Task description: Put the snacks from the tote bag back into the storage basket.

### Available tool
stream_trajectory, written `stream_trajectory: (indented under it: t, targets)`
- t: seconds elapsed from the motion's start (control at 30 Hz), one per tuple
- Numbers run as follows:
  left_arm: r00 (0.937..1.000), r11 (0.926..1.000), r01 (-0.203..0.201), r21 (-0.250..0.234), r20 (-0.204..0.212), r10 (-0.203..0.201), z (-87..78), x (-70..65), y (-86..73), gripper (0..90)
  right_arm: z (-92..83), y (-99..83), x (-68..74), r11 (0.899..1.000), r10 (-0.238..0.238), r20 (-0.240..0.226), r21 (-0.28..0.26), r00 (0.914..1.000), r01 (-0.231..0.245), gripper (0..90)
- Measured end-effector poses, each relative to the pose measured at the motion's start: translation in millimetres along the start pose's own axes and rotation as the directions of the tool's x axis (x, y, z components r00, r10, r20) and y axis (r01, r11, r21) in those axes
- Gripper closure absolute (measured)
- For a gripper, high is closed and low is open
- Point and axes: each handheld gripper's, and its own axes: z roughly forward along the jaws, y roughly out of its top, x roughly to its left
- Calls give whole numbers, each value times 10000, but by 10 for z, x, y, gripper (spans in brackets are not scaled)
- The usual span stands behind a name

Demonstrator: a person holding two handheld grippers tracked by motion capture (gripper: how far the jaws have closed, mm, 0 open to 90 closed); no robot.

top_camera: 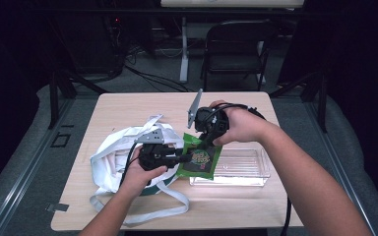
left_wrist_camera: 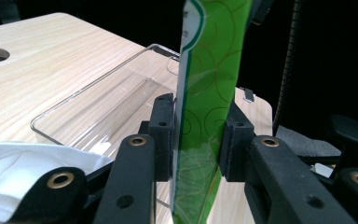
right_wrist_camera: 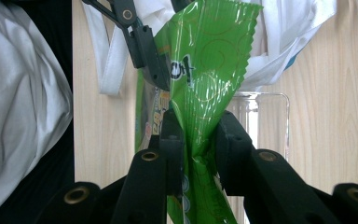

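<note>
Now my left gripper (top_camera: 183, 158) and right gripper (top_camera: 203, 142) both clamp the glossy green crinkled plastic snack packet (top_camera: 200, 157) above the clear plastic tray (top_camera: 246, 169).

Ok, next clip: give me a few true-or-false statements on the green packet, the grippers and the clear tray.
1. Both grippers grip the green snack packet. True: the left gripper and the right gripper each have their jaws clamped on it.
2. The packet lies flat inside the clear tray. False: it is held up, at the tray's left end.
3. The white cloth bag sits to the right of the tray. False: it is to the left.
4. A folding chair stands beyond the table. True.
</note>
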Motion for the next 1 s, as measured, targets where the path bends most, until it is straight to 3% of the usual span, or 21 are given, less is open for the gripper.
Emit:
stream_trajectory:
  t: [0.53,1.0]
  targets:
    - [9980,9982,596,-40,-188,-596,-24,51,-16,546,-32,-50,-7,9998,7,178,217,9998,-10,754]
    - [9959,9968,750,-260,-496,-763,-115,84,-35,517,-84,-139,-54,9994,113,480,319,9988,-128,754]
